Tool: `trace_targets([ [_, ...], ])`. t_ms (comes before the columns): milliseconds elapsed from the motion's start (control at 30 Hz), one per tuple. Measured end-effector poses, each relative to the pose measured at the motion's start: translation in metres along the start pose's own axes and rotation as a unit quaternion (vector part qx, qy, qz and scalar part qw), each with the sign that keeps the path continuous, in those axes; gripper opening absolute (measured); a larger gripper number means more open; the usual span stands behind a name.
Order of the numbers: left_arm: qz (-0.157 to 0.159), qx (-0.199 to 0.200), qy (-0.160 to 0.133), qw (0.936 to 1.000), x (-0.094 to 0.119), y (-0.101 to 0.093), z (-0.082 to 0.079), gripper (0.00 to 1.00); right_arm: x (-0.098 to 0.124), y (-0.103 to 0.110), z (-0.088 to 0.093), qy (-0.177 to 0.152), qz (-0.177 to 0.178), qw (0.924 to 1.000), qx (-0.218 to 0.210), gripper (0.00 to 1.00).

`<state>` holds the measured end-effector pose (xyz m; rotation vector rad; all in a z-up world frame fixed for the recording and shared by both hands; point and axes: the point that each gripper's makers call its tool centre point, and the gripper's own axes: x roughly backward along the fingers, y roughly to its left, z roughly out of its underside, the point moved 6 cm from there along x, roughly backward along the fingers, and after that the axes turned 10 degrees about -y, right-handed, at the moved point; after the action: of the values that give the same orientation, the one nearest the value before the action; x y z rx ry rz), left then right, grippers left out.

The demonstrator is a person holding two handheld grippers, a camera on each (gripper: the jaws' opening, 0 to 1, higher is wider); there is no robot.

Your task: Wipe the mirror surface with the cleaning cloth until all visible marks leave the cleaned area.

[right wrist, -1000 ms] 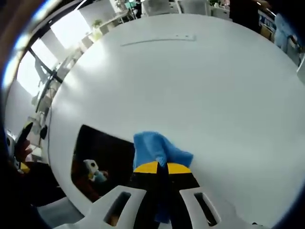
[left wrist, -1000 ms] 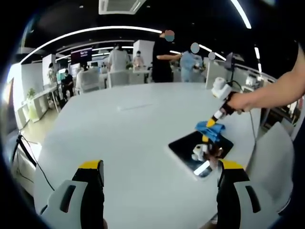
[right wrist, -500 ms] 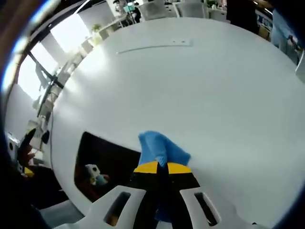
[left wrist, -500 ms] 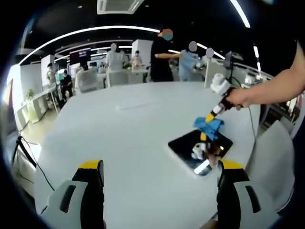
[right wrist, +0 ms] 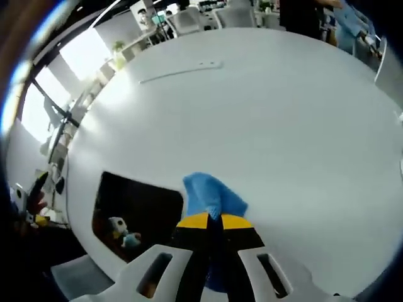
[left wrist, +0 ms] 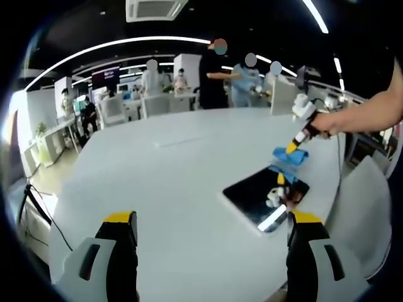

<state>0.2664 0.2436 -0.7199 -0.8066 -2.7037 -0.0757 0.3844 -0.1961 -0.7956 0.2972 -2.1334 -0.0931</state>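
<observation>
The right gripper (right wrist: 208,221) is clamped on the blue cloth (right wrist: 211,196), hanging just past the mirror's (left wrist: 261,192) far edge, over the white table (left wrist: 164,182). The mirror lies back toward the left gripper (left wrist: 211,220), whose 2 jaws stand apart, empty.

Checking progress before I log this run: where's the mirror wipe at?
Done: right gripper has the blue cloth clamped. In hand: cloth sits at the mirror's far edge. Left: wiping; marks can't be judged through the reflections. Left gripper hangs open, idle.
</observation>
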Motion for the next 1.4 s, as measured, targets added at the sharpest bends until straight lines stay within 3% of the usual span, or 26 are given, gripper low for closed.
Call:
trace_targets([
  [367,-0.007,0.006,0.0,1.0,-0.002,-0.003,0.002,1.0,-0.015,-0.011,0.028,0.022,0.012,0.9997,-0.001,0.01],
  [733,-0.01,0.009,-0.009,0.9999,-0.004,-0.003,-0.005,1.0,-0.008,-0.006,0.029,-0.002,0.012,0.9994,0.032,0.03],
  [833,-0.012,0.014,-0.019,0.9996,-0.003,-0.005,-0.011,1.0,0.004,-0.003,0.02,-0.049,-0.007,0.9974,0.053,0.16],
  [900,-0.022,0.027,-0.053,0.9979,-0.002,-0.003,-0.019,1.0,0.015,0.0,0.015,-0.078,-0.014,0.9944,0.07,0.23],
  [967,-0.012,0.058,-0.068,0.996,0.0,-0.005,-0.023,1.0,0.027,0.002,0.011,-0.104,-0.03,0.9889,0.102,0.32],
  [1133,-0.003,0.026,-0.039,0.9989,-0.003,-0.008,-0.02,1.0,0.06,0.0,0.008,-0.163,-0.047,0.9755,0.14,0.64],
  [1233,0.015,0.018,-0.037,0.999,-0.009,-0.016,-0.02,1.0,0.077,-0.002,0.008,-0.201,-0.063,0.9675,0.14,0.73],
  [1300,0.022,0.013,-0.038,0.999,-0.013,-0.021,-0.021,1.0,0.088,-0.002,0.008,-0.234,-0.074,0.9567,0.157,0.76],
  [1400,0.027,0.005,-0.037,0.9989,-0.017,-0.028,-0.023,1.0,0.098,-0.005,0.016,-0.242,-0.076,0.952,0.171,0.83],
])
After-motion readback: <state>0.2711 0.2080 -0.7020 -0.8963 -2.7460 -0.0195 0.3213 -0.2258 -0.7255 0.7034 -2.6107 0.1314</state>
